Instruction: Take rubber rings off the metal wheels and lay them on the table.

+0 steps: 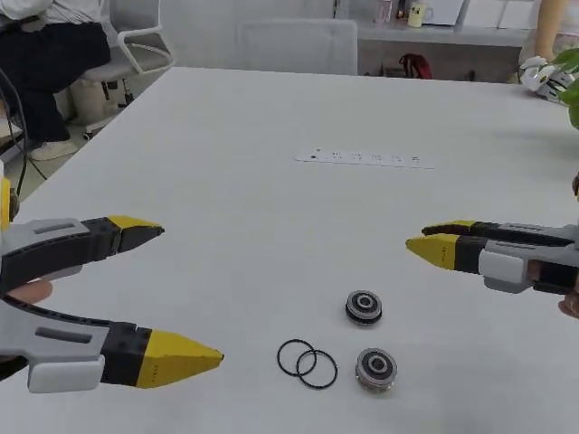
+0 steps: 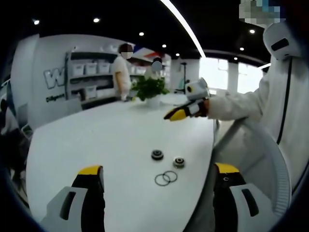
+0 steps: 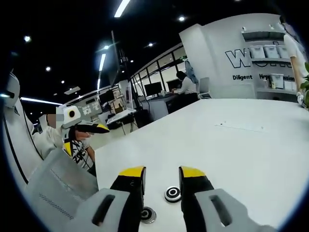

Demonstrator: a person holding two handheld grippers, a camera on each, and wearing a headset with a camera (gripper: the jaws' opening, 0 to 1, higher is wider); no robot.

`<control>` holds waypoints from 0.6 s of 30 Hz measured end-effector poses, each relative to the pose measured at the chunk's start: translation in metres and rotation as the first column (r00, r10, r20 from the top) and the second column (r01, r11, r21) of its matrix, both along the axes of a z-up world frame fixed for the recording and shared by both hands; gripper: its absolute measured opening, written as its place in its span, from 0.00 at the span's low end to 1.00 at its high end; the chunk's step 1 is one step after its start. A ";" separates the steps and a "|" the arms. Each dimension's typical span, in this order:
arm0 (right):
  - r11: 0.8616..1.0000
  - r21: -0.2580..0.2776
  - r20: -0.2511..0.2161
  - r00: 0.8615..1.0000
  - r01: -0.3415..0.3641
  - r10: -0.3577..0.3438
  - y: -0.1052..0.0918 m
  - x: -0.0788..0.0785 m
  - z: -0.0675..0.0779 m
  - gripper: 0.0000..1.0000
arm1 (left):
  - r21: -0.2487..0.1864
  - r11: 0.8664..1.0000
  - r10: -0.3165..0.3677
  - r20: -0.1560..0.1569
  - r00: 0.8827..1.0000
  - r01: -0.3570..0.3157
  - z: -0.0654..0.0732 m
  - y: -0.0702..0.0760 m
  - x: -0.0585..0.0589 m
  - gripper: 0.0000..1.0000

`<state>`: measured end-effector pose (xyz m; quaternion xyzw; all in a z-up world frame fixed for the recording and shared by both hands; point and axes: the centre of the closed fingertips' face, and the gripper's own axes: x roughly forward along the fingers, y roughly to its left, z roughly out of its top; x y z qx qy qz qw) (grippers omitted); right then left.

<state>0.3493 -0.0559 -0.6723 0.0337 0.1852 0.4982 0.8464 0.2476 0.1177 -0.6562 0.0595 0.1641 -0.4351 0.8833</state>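
Two metal wheels lie on the white table [image 1: 271, 208]: the far wheel [image 1: 364, 306] has a dark outer rim, the near wheel [image 1: 375, 368] looks greyer. Two thin black rubber rings [image 1: 279, 357] lie flat and overlapping just left of the near wheel. My left gripper [image 1: 188, 294] hovers at the left, open wide, with nothing in it. My right gripper [image 1: 418, 238] hovers at the right, above and beyond the wheels, its jaws a narrow gap apart and empty. The left gripper view shows the wheels [image 2: 157, 154], the rings [image 2: 166, 177] and the right gripper [image 2: 176, 115]. The right gripper view has a wheel [image 3: 173, 194] just past its jaws.
A flat white strip [image 1: 364, 158] lies mid-table further back. Chairs [image 1: 294, 45] stand along the far edge. A green plant [image 2: 149, 88] sits at the far right end. People stand or sit around the room, away from the work.
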 end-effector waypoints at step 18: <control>0.978 -0.175 0.076 0.989 -0.112 0.126 -0.022 -0.010 -0.004 0.31 | -0.005 1.000 -0.013 0.028 1.000 0.013 0.013 -0.013 0.014 0.95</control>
